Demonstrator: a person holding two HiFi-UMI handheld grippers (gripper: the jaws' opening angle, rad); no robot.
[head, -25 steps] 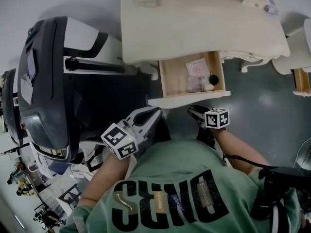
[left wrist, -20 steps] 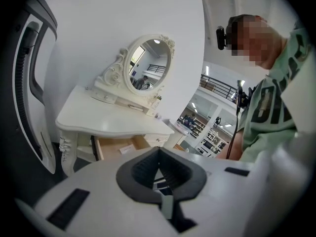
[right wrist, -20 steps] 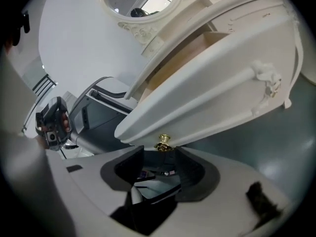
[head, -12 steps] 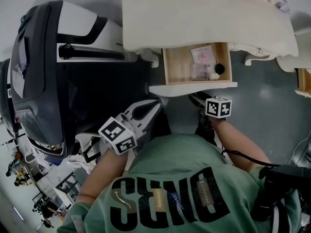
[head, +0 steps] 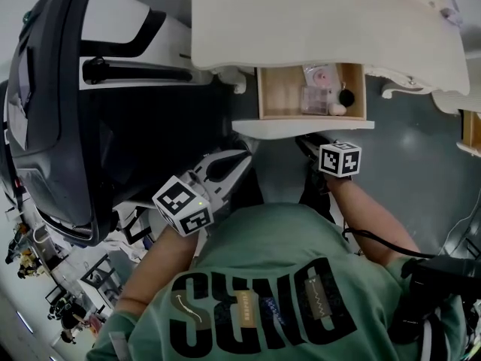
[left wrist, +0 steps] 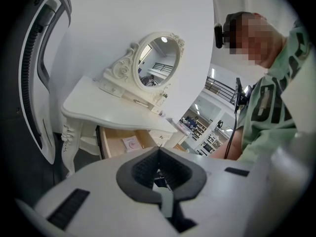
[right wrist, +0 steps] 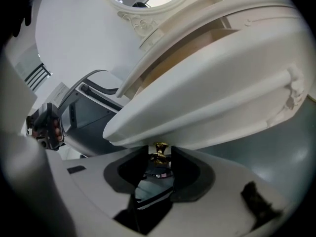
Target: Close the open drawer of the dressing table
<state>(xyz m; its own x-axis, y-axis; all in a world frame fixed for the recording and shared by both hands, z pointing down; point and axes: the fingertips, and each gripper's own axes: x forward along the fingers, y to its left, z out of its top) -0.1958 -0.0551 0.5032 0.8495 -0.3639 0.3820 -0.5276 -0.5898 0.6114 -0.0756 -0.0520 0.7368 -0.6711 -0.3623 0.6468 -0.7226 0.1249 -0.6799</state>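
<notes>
Drawer (head: 279,95) is out, folks, sticking from under the near edge of the white bench (head: 316,21) with its wooden floor on show. In its right half lie a pink-printed card (head: 323,75), a clear little box (head: 314,100) and a small black round thing (head: 346,96), with a small pale lump (head: 338,109) beside it. Right gripper (right wrist: 158,151) is up against the drawer's white front panel (head: 285,128), and look at this: the gold knob (right wrist: 159,154) sits right between the jaws. They have just been closing in but stand apart, a sliver of gap either side (no pinch on it). Left gripper (left wrist: 158,152) hangs off the drawer's near-left, clear of the bench, jaws tip to tip with nothing in them. From its view the oval mirror (left wrist: 153,65) stands at the bench's far edge. A big black-and-white machine (head: 60,126) sits on the floor left of the bench.
</notes>
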